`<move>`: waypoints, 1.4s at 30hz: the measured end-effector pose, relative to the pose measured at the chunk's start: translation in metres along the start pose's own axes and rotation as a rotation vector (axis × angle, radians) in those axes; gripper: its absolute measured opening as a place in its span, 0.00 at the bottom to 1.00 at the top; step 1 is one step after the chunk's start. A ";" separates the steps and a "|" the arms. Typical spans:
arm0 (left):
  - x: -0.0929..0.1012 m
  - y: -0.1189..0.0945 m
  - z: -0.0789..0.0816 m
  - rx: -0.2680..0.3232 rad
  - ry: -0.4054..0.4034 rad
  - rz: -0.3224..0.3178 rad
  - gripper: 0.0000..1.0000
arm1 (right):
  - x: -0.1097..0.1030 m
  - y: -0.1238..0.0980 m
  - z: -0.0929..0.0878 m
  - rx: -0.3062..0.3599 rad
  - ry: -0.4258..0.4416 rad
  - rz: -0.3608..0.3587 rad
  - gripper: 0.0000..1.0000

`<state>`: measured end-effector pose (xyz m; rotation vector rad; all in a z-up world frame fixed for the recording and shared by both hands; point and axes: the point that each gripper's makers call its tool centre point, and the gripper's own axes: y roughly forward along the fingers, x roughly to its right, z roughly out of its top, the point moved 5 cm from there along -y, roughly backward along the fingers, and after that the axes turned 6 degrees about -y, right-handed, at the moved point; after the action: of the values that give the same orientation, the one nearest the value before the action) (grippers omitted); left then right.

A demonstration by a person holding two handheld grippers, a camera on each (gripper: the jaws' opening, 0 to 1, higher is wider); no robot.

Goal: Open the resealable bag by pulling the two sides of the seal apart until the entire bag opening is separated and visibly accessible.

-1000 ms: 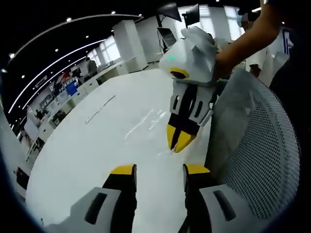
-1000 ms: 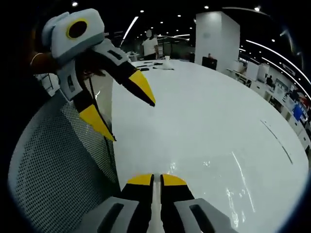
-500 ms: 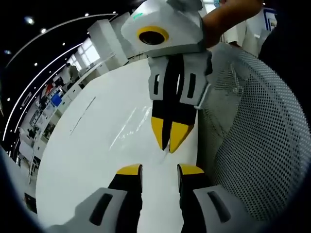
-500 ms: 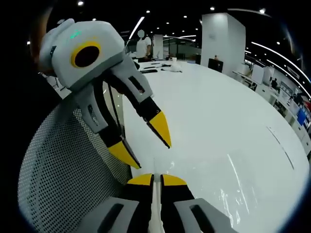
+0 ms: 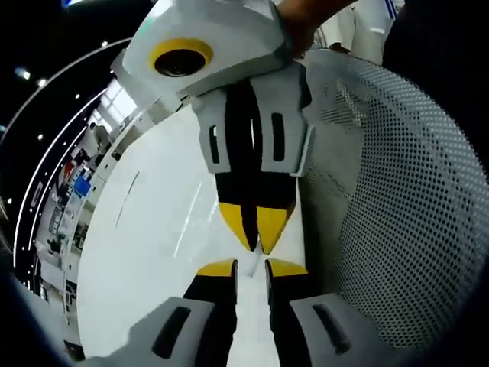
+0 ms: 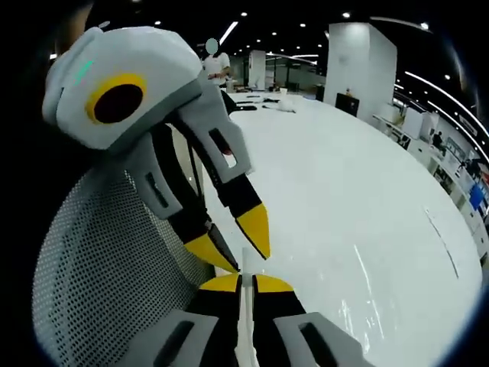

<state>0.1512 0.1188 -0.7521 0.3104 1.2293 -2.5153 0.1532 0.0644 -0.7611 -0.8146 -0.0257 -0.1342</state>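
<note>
Both grippers meet tip to tip over the white table (image 5: 153, 252), right at the bag's edge. In the left gripper view, the left gripper (image 5: 250, 267) at bottom centre has its jaws a narrow gap apart, with a thin strip of clear bag (image 5: 253, 246) between them, though I can't tell if they're actually pinching it. The right gripper (image 6: 246, 281) has jaws nearly closed on the bag's thin edge (image 6: 244, 306). A mesh chair back (image 5: 397, 191) sits on the right of that left view.
</note>
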 end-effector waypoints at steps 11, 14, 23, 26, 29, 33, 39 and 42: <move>0.013 0.003 0.001 -0.043 0.162 -0.052 0.03 | -0.004 0.002 -0.001 -0.005 0.015 0.004 0.01; 0.013 0.005 0.001 -0.047 0.165 -0.054 0.01 | -0.007 0.003 -0.001 -0.009 0.005 0.007 0.01; 0.013 0.004 0.000 -0.035 0.145 -0.073 0.00 | -0.011 0.004 0.003 -0.068 -0.168 -0.023 0.01; 0.013 0.002 -0.002 -0.034 0.128 -0.083 0.00 | -0.014 0.006 0.004 -0.072 -0.201 -0.023 0.00; 0.013 0.001 -0.004 -0.031 0.121 -0.089 0.00 | -0.014 0.006 0.005 -0.071 -0.220 -0.028 0.00; 0.013 0.000 -0.004 -0.023 0.128 -0.097 0.00 | -0.013 0.005 0.005 -0.075 -0.222 -0.033 0.00; 0.013 0.000 -0.003 -0.019 0.122 -0.108 0.00 | -0.014 0.003 0.003 -0.075 -0.209 -0.038 0.00; 0.014 0.000 -0.002 -0.018 0.124 -0.113 0.00 | -0.015 0.001 0.003 -0.077 -0.214 -0.031 0.00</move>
<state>0.1382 0.1182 -0.7581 0.4083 1.3506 -2.6132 0.1386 0.0690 -0.7608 -0.9026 -0.2359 -0.0771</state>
